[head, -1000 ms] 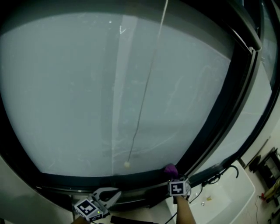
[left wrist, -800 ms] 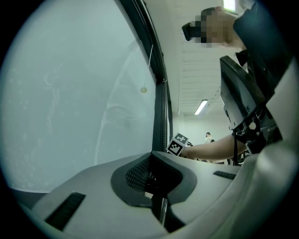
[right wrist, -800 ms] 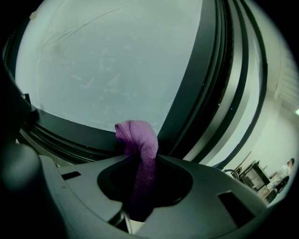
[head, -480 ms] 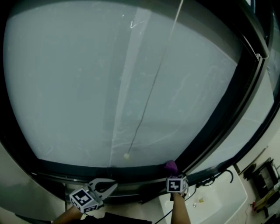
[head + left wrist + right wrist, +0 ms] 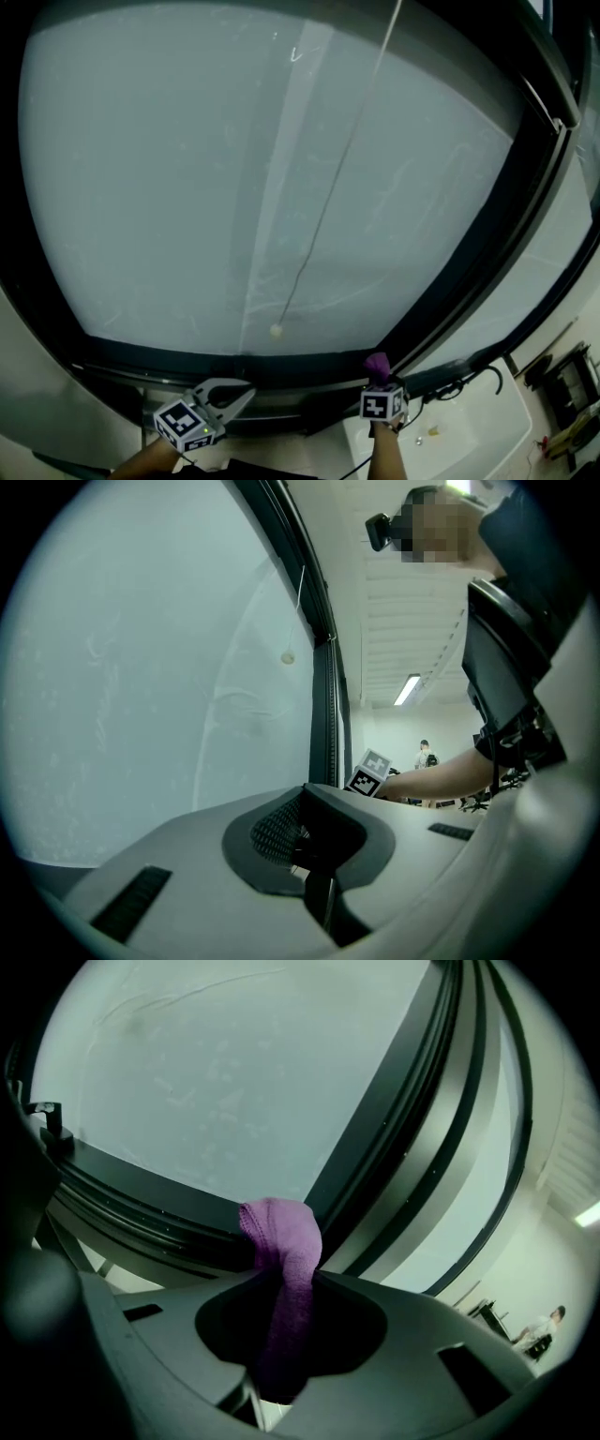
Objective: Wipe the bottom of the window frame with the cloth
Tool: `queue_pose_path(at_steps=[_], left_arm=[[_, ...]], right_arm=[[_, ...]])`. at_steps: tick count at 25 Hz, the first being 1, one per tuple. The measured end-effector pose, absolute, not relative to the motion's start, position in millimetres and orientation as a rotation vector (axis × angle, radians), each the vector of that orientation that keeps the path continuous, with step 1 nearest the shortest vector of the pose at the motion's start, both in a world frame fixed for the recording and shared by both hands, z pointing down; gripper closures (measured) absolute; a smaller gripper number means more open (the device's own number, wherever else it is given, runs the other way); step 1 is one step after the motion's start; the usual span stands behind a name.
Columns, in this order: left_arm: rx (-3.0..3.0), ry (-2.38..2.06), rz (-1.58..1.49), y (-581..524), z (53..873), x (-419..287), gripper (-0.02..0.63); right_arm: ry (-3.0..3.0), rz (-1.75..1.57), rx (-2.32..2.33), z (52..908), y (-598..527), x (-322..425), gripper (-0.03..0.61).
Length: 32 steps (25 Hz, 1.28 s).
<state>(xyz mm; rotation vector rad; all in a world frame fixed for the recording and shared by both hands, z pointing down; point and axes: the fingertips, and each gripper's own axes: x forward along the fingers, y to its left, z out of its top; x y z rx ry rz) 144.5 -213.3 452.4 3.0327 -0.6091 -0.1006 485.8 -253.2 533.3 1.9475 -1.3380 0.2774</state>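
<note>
The purple cloth (image 5: 377,364) sticks up out of my right gripper (image 5: 379,382), which is shut on it. The cloth's bunched tip touches the dark bottom window frame (image 5: 234,367) near its right corner, where the slanted dark mullion (image 5: 469,253) meets it. In the right gripper view the cloth (image 5: 281,1241) rises from between the jaws of the right gripper (image 5: 279,1288) against the frame rails (image 5: 141,1194). My left gripper (image 5: 240,392) hovers lower left below the frame, shut and holding nothing; the left gripper (image 5: 314,846) faces along the glass.
A blind cord with a small bead (image 5: 276,330) hangs in front of the frosted pane. A white sill (image 5: 478,427) with a black cable (image 5: 464,380) lies to the right. A second pane continues beyond the mullion. The bead (image 5: 288,657) also shows in the left gripper view.
My right gripper and the cloth have shifted slightly right along the bottom frame toward the corner. The left gripper has stayed in about the same place.
</note>
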Motion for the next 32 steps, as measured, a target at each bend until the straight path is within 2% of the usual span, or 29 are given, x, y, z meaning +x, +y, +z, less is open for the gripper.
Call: queue_pose_path(at_steps=[11, 23, 32], left_arm=[[3.051, -0.621, -0.137, -215.9, 455.7, 143.7, 0.609], [3.090, -0.700, -0.232, -217.2, 459.5, 135.9, 0.609], [3.089, -0.750, -0.285, -218.4, 458.0, 136.9, 0.609]], right_arm=[[-1.417, 0.283, 2.050, 544.4, -201.8, 482.2, 0.492], [-1.878, 0.273, 2.250, 528.3, -124.4, 415.9, 0.492], [-1.953, 0.255, 2.310, 522.4, -104.8, 405.2, 0.494]])
